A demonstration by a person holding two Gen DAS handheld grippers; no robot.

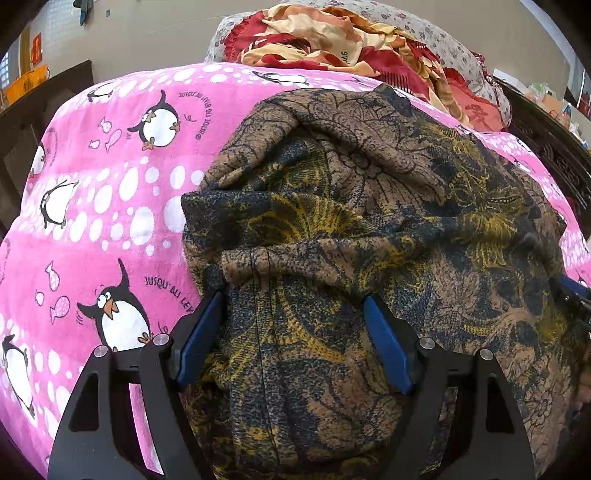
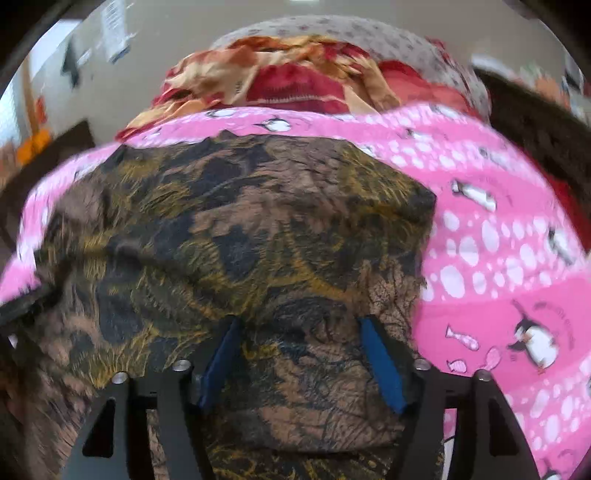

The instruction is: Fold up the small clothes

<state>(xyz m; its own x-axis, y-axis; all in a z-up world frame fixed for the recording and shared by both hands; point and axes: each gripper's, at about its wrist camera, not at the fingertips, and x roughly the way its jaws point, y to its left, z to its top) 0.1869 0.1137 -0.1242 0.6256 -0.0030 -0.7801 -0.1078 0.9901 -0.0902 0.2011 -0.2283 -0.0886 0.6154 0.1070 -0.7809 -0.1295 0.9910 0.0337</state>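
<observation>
- Pink penguin-print blanket (image 1: pixel 110 206) covers the bed; white dots, small fish and lettering run through the print.
- Behind it, a heap of red-and-cream floral bedding (image 1: pixel 332 40) lies against a grey flowered pillow or quilt (image 1: pixel 436 33). Dark carved wood frame (image 1: pixel 554 151) at the right edge; beige wall beyond.
- Brown, black and mustard patterned garment (image 1: pixel 369 221) lies bunched on the blanket, with thick folds and a ridge across its middle. One squared corner juts left onto the pink.
- Left gripper (image 1: pixel 295 306): blue pads spread apart, straddling a fold of the garment. Cloth fills the gap between the fingers; no pinch visible.
- Right gripper (image 2: pixel 299 328): also spread, blue pads either side of a hump of the same garment (image 2: pixel 236 229). Right wrist view is motion-blurred, so whether the pads touch the cloth cannot be told.
- From the right wrist view the garment sits left and centre, with the pink blanket (image 2: pixel 498 258) exposed to its right.
- Part of the other gripper shows at the far right edge of the left wrist view, against the garment's side.
</observation>
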